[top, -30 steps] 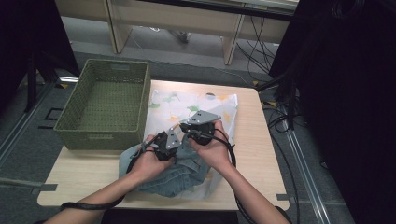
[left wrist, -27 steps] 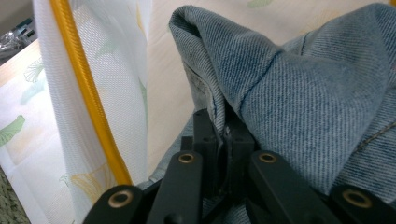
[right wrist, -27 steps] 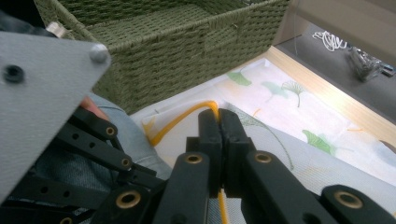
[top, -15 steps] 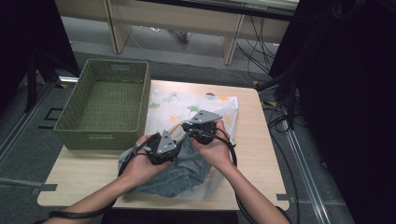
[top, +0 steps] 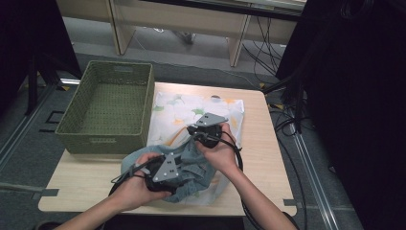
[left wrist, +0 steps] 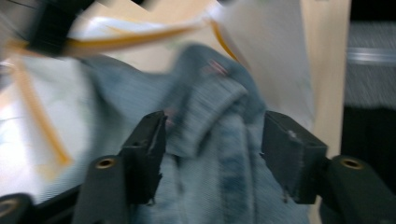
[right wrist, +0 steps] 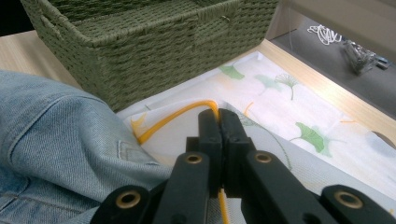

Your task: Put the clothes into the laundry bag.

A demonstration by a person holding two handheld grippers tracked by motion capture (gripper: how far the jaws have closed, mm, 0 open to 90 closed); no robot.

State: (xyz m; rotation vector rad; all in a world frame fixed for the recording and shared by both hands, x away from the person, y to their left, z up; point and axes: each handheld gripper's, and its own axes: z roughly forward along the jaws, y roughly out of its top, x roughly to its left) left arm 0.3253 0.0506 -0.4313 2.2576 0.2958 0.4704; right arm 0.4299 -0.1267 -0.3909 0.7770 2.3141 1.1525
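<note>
- My left gripper (left wrist: 210,140) has just been opening — jaws apart, a fold of the denim garment (left wrist: 219,177) between them, pads clear of it.
- My right gripper (right wrist: 218,122) is clamped on the yellow-trimmed edge of the floral cloth (right wrist: 299,116).
- The denim lies bunched on that cloth at the table's (top: 268,139) near edge, beside the green basket (top: 107,103).

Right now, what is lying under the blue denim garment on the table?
Under the denim garment lies a white cloth with green leaf prints, spread over the wooden table. Whether anything else lies beneath cannot be seen, because the denim and the person's hands cover that part.
</note>
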